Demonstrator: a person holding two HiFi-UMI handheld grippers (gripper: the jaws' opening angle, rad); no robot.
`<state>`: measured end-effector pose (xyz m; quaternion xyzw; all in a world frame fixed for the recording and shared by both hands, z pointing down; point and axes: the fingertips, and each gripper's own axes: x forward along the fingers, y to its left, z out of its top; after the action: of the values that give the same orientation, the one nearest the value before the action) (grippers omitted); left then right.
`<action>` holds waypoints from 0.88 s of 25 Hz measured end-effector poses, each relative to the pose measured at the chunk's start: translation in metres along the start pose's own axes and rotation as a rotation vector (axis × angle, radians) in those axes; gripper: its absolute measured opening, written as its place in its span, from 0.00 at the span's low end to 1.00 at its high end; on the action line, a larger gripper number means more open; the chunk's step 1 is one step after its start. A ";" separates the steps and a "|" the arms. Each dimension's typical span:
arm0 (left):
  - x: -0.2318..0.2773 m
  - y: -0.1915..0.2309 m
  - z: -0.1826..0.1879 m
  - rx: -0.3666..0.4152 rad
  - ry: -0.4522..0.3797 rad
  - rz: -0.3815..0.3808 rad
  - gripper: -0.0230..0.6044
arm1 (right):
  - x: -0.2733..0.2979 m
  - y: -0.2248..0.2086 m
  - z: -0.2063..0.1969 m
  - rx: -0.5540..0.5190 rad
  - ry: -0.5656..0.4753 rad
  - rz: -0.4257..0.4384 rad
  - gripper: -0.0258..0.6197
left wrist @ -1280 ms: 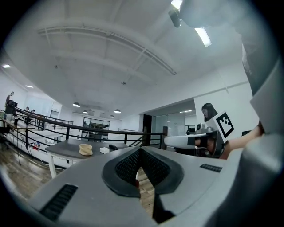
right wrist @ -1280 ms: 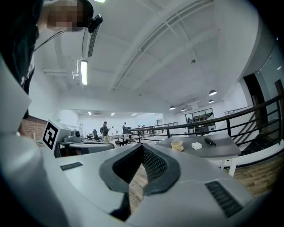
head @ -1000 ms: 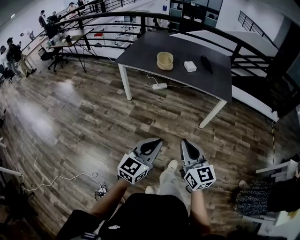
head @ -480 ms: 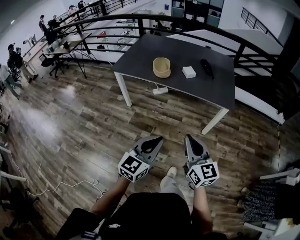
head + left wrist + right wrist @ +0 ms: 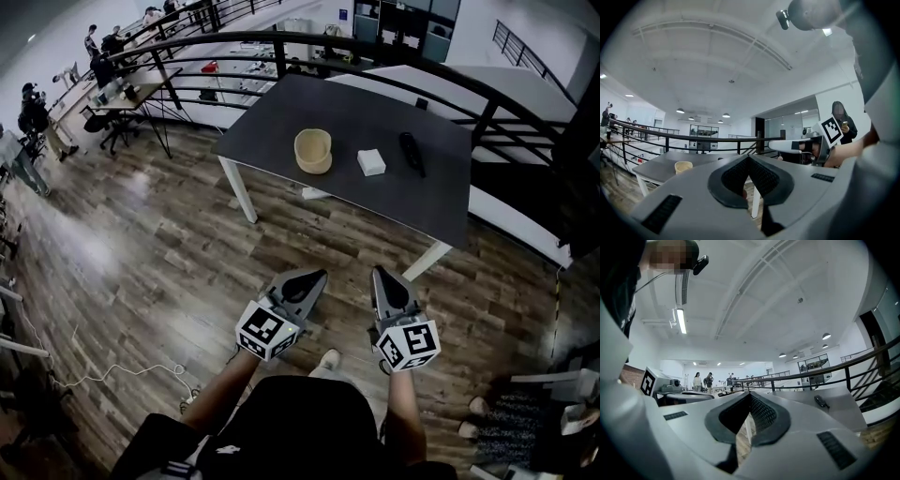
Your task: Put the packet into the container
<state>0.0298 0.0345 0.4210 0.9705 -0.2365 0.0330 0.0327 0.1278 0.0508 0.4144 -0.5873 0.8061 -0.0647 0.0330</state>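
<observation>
Left gripper (image 5: 316, 277) and right gripper (image 5: 379, 273): both level, side by side, jaws together on each, nothing between the pads (each gripper's own view shows the ribbed pads meeting at the tip). Both empty.

The task things sit well ahead of the tools, on the dark grey rectangular table (image 5: 272, 117). The small white flat packet (image 5: 371, 162) lies roughly straight ahead of the right gripper. The round tan open-topped container (image 5: 313, 151) is just left of it, more in line with the left gripper; the two are near each other but apart. A black elongated object (image 5: 411, 154) lies to the packet's right (not ours to touch, we think).

Step in hand, as we read it: approach, no pickup begun. There is bare wood-plank floor (image 5: 141, 244) between the tools and the table edge.

Next move calls for getting to the table, opening the right jaws, tipping that gripper down over the packet and clamping across it. It's low and flat, so we expect the pads must get right down to the tabletop. Then lift, shift left over the container, release.
</observation>
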 end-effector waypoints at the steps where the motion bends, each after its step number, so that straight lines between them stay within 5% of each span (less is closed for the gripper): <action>1: 0.007 0.003 0.001 0.003 0.000 0.007 0.04 | 0.004 -0.007 0.001 0.000 -0.001 0.008 0.04; 22: 0.105 0.078 -0.011 -0.028 0.017 0.049 0.04 | 0.089 -0.093 -0.020 -0.006 0.084 0.027 0.04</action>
<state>0.0862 -0.0819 0.4436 0.9635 -0.2604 0.0388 0.0476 0.1858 -0.0607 0.4500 -0.5731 0.8149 -0.0864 -0.0019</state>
